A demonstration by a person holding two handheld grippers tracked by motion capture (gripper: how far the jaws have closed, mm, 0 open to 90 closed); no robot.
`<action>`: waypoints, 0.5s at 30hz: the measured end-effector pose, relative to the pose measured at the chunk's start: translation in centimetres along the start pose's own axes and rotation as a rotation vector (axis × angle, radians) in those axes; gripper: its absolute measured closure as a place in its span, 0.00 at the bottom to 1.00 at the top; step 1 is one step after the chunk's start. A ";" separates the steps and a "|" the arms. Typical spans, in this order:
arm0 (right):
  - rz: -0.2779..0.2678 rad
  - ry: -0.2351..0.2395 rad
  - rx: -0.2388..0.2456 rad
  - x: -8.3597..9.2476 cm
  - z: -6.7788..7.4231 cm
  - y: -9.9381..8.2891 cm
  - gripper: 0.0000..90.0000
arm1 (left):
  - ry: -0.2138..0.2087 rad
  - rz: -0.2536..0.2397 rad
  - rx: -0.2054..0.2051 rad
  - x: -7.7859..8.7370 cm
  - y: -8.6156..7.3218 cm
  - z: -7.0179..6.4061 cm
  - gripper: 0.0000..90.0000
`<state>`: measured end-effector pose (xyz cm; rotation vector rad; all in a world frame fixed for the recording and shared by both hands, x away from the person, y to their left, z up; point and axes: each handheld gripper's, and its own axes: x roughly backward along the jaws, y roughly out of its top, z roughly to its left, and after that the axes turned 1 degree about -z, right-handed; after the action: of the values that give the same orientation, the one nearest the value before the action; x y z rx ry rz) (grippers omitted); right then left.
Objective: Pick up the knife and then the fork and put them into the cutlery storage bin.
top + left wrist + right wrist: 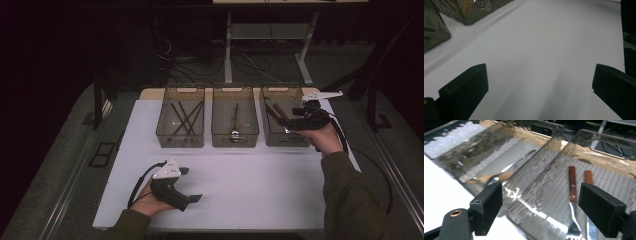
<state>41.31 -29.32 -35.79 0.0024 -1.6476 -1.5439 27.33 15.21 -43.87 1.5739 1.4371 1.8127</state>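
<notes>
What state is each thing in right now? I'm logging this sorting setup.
left gripper: open, empty, low over the table
right gripper: open, empty, above the right bin
right bin: holds two wooden-handled utensils, lying flat
middle bin: holds one utensil
left bin: holds several dark sticks, crossed

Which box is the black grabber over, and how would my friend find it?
Look at the white table and find the row of three see-through boxes along its far edge. The right gripper hangs over the right-hand box. That box holds cutlery with brown wooden handles, unlike the others.
</notes>
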 end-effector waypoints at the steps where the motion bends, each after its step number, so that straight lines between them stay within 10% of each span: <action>1: -0.003 0.008 0.001 0.2 0.2 -0.1 0.21 | 0.000 0.000 -0.002 0.1 0.0 0.0 0.00; 15: -0.036 0.088 0.047 1.3 3.3 -3.4 0.20 | 0.010 -0.004 0.004 0.3 -0.1 0.2 0.00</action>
<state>36.82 -28.15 -37.42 0.1248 -1.6220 -1.5100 27.38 15.56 -43.77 1.5647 1.4478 1.8191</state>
